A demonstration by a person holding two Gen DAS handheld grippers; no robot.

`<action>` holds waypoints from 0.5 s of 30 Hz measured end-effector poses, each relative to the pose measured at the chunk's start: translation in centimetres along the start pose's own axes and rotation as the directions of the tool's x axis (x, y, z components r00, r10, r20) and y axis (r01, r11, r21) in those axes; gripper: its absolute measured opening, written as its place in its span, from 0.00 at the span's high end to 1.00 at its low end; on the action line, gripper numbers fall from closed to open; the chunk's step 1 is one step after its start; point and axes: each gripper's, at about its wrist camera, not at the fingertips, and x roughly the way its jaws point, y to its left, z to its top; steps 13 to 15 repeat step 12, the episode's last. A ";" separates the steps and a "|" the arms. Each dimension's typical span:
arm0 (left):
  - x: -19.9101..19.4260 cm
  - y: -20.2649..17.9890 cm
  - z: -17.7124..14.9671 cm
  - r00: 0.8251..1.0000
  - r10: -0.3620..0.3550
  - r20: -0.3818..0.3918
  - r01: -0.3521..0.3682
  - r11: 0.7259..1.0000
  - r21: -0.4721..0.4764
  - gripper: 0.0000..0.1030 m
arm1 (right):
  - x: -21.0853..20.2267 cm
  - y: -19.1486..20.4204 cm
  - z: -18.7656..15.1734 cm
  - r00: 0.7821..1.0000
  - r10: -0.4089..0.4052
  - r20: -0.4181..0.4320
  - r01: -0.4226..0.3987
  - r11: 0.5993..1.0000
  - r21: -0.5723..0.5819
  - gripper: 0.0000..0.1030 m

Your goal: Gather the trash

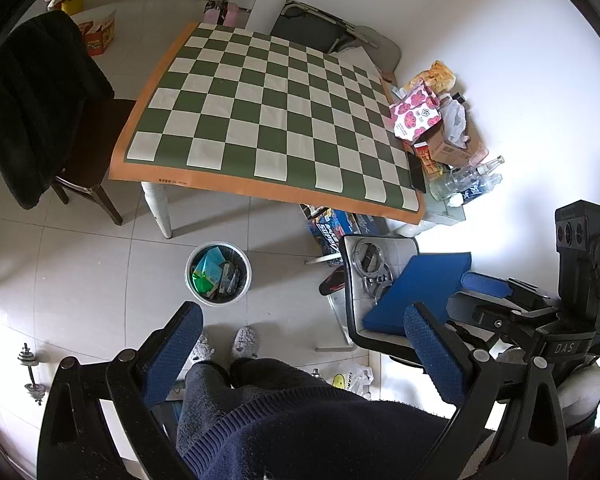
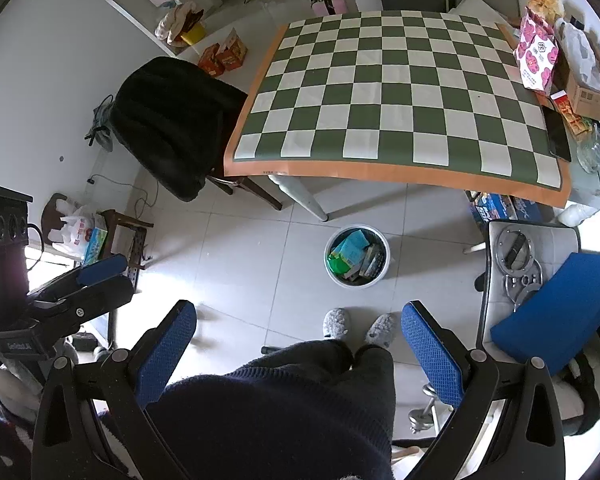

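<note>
The round white bin (image 2: 357, 256), already filled with green and blue wrappers, is seen on the floor tiles ahead and below, nearer the empty, spread left hand-held gripper (image 1: 302, 352) than the equally open right hand-held gripper (image 2: 298, 350).

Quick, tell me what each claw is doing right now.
Left claw: open, holding nothing.
Right claw: open, holding nothing.

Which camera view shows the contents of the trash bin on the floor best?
The right wrist view: the trash bin sits near the centre, its green and blue packaging visible. The left wrist view shows the same bin similarly, lower left of centre.
</note>
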 end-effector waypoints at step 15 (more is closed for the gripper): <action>0.2 0.1 0.0 1.000 -0.007 0.005 0.007 1.000 -0.007 0.00 | 0.4 0.4 0.0 1.000 0.008 -0.013 -0.008 1.000 -0.011 0.00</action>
